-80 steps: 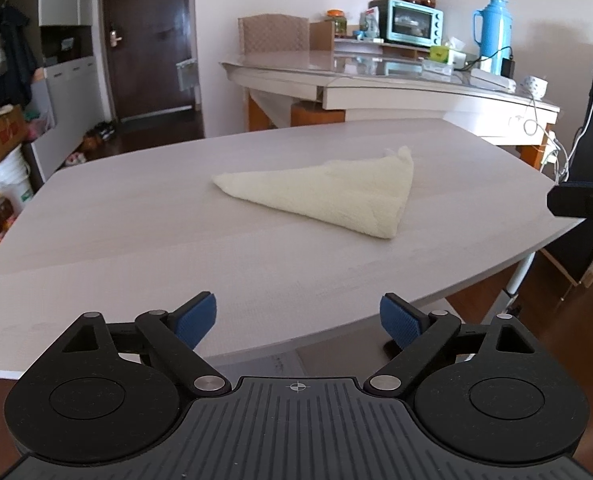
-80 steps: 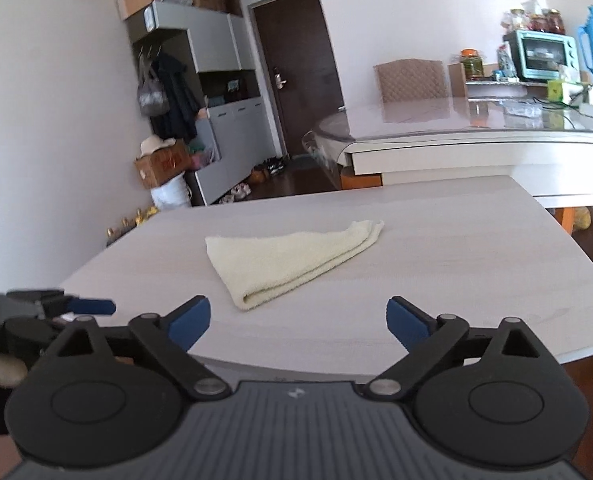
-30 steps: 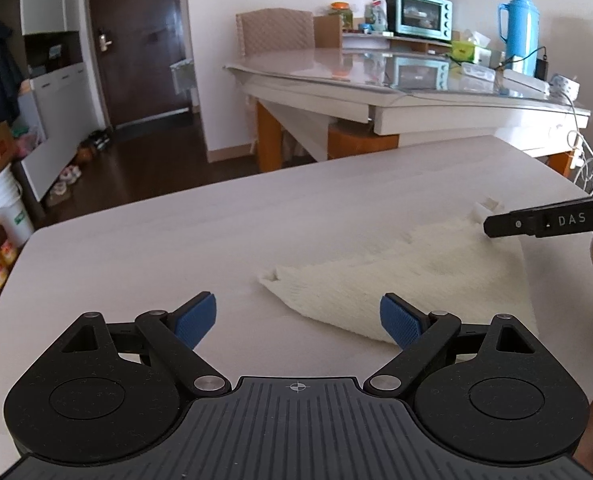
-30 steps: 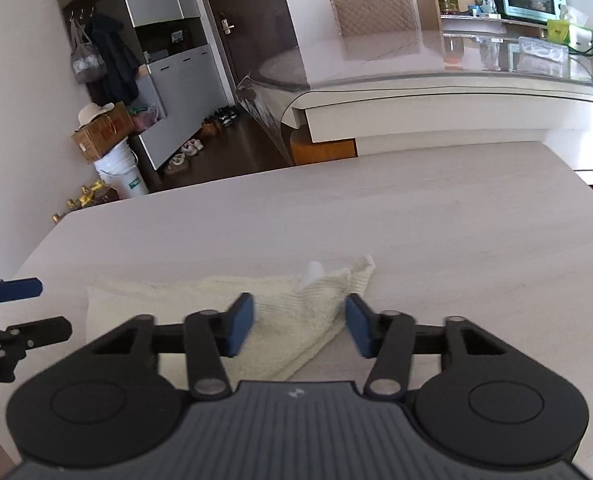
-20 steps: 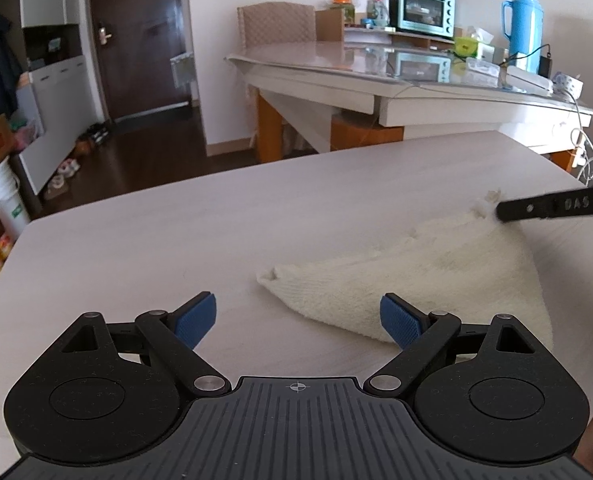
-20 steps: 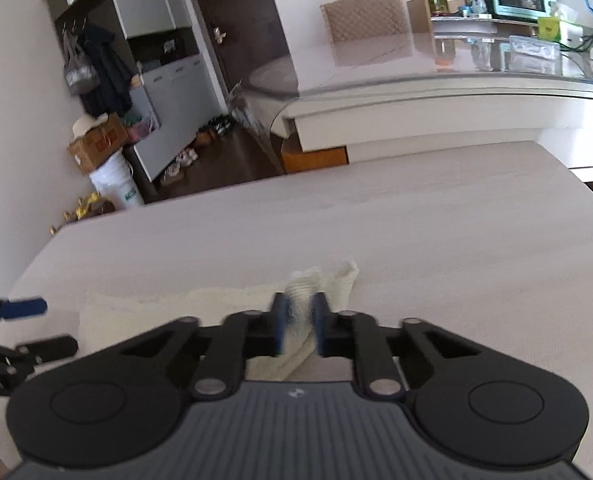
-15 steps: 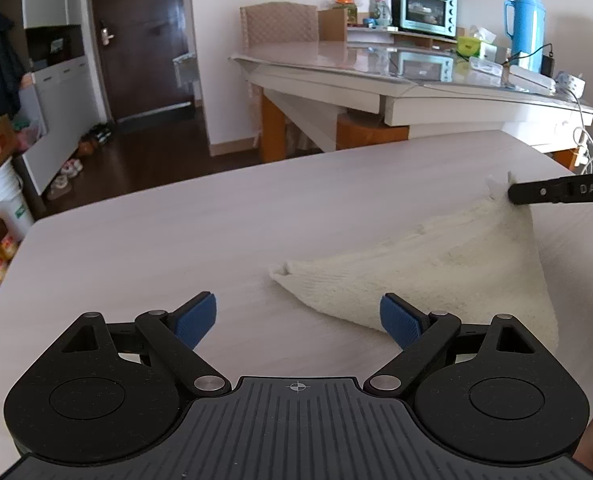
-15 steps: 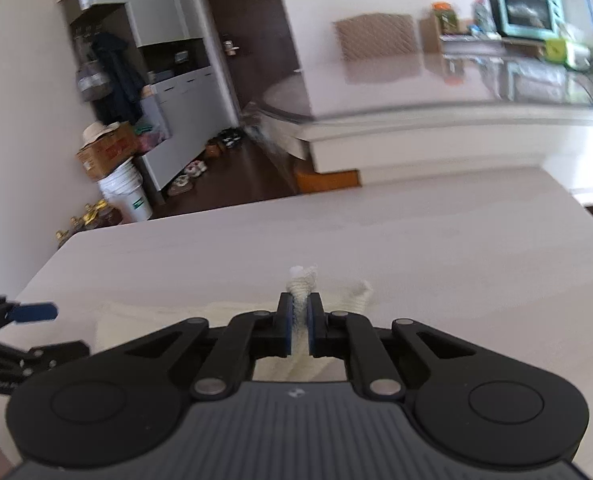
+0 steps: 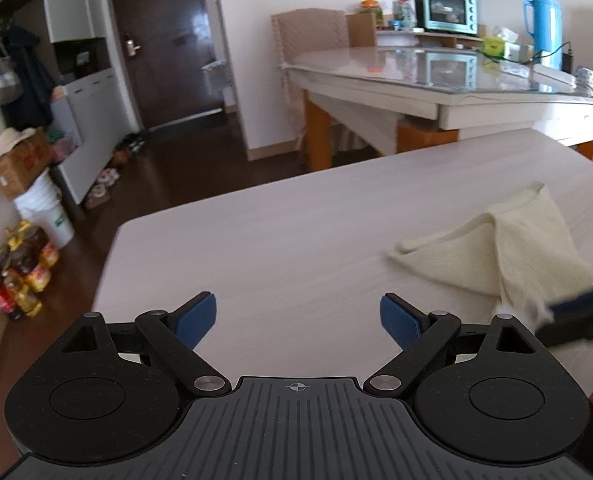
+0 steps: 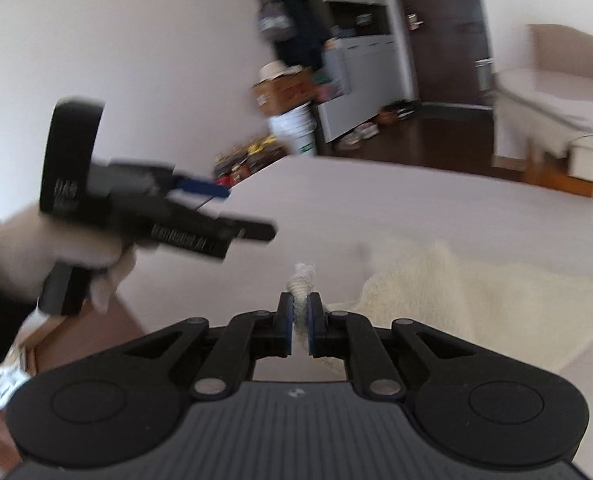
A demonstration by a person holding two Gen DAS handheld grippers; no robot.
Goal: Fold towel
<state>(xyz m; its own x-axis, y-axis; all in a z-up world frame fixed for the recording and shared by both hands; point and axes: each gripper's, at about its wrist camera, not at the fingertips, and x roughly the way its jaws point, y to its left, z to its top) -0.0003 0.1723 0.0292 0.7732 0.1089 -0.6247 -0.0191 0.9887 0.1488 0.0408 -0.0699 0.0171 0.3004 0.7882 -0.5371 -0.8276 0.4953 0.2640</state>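
A cream towel [image 9: 496,248] lies on the pale wooden table [image 9: 296,240], at the right in the left wrist view, with one corner pulled up and drawn toward the near edge. My right gripper [image 10: 301,320] is shut on that corner, and a tuft of cloth sticks out above its pads. The rest of the towel [image 10: 456,300] trails off to the right behind it. My left gripper [image 9: 298,316] is open over bare table, left of the towel, with nothing between its blue pads. In the right wrist view the left gripper [image 10: 240,212] shows in a white-gloved hand [image 10: 48,256].
A glass-topped table [image 9: 436,76] stands behind with a teal toaster oven [image 9: 442,14], a blue thermos [image 9: 542,22] and a chair [image 9: 310,36]. On the floor at left are bottles [image 9: 16,272], a white bucket [image 9: 46,216] and a cardboard box [image 9: 20,164].
My right gripper closed on the towel's corner, then lifted it and carried it across toward the left gripper. The left gripper swung left, off the towel, and stayed open.
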